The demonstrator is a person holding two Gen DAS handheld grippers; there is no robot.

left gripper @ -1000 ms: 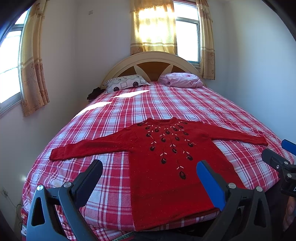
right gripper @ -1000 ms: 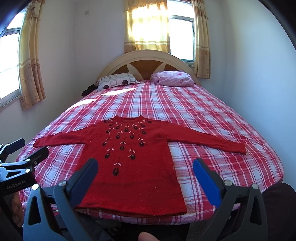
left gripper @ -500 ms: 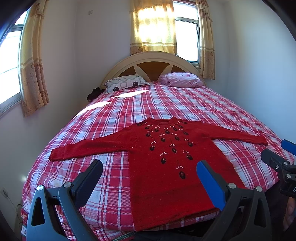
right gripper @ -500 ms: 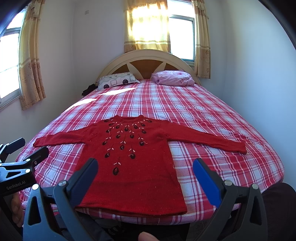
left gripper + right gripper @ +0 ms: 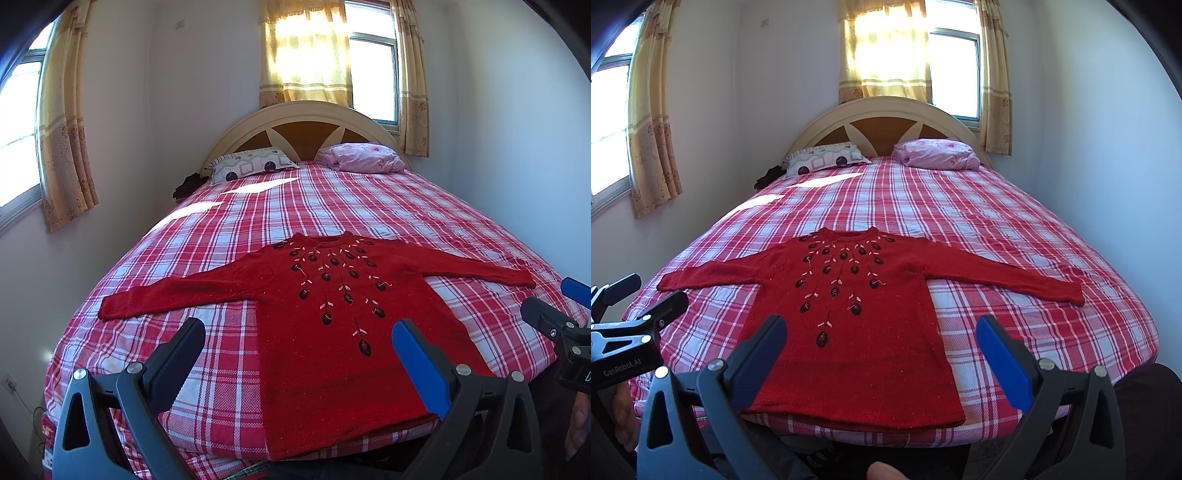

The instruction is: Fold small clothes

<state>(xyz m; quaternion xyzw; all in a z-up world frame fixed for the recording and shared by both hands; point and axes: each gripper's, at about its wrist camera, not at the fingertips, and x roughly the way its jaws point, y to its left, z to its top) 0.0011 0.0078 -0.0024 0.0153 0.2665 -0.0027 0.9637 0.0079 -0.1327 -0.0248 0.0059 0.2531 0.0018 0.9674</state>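
A small red knit sweater [image 5: 332, 314] with dark embroidered flowers lies flat, face up, on the bed, both sleeves spread out sideways, hem toward me. It also shows in the right wrist view [image 5: 849, 314]. My left gripper [image 5: 299, 343] is open and empty, held above the foot of the bed over the hem's left half. My right gripper [image 5: 881, 341] is open and empty, held over the hem's right part. Each gripper shows at the edge of the other's view: the right gripper [image 5: 554, 314], the left gripper [image 5: 631, 295].
The bed has a red and white plaid cover [image 5: 229, 229], a patterned pillow [image 5: 251, 168], a pink pillow [image 5: 362, 158] and a curved headboard [image 5: 306, 122]. White walls stand close on both sides. Curtained windows [image 5: 306, 55] are behind and at left.
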